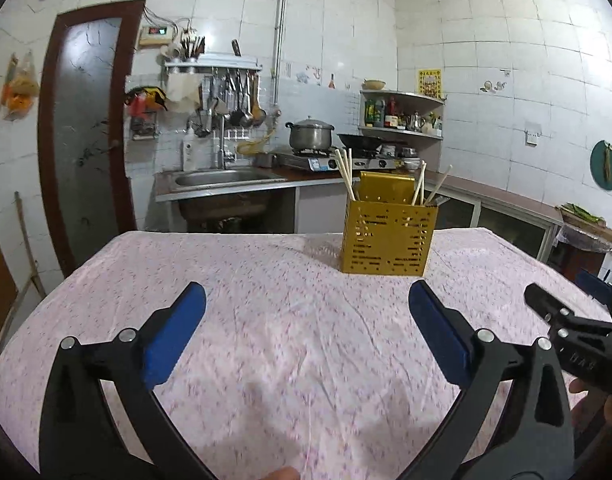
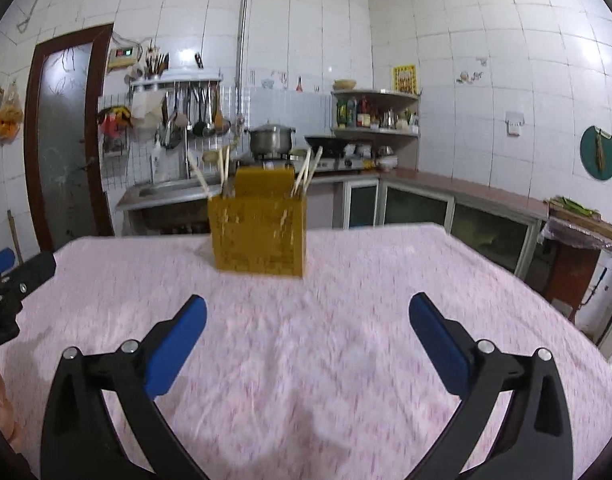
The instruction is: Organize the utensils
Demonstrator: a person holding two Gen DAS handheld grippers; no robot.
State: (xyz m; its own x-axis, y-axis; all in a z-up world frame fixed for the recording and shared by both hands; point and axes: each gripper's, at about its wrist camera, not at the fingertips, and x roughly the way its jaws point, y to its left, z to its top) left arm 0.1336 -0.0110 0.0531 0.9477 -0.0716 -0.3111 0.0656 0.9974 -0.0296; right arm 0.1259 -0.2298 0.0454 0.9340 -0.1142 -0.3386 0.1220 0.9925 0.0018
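Sitting upright on the pink-clothed counter [image 1: 265,320], upper right of centre in the left wrist view: yellow perforated utensil holder [image 1: 388,240]. Showing centre-left in the right wrist view, blurred. Standing in it, wooden chopsticks [image 1: 345,174] poking out at both ends, leaning outward; something darker, maybe metal, peeking beside the right-hand bunch, too small to tell.

Left tongs [image 1: 307,300] gaping fully, blue pads [image 1: 173,336] spread wide, gripping nothing, only bare cloth showing between. Right tongs [image 2: 308,312] likewise standing wide open, holding nothing. Right tongs also peeking in at the lower right edge of the left wrist view; left tongs peeking at the left edge of the right wrist view.

Holder lying ahead of both tongs, clearly apart, not touching either. Above and right of the left tongs' gap; above and slightly left of the right tongs' gap.

Handling, judging only: holder looking like thin rigid sheet metal or plastic, light, likely tipping if pushed high up; best gripping across a wall near the rim, or steadying low. Chopsticks looking stiff, thin, light, smooth, probably slipping or rotating between pads; best pinching mid-shaft across the width and lifting straight up. No loose utensils showing on the cloth, so sorting looking mostly finished.
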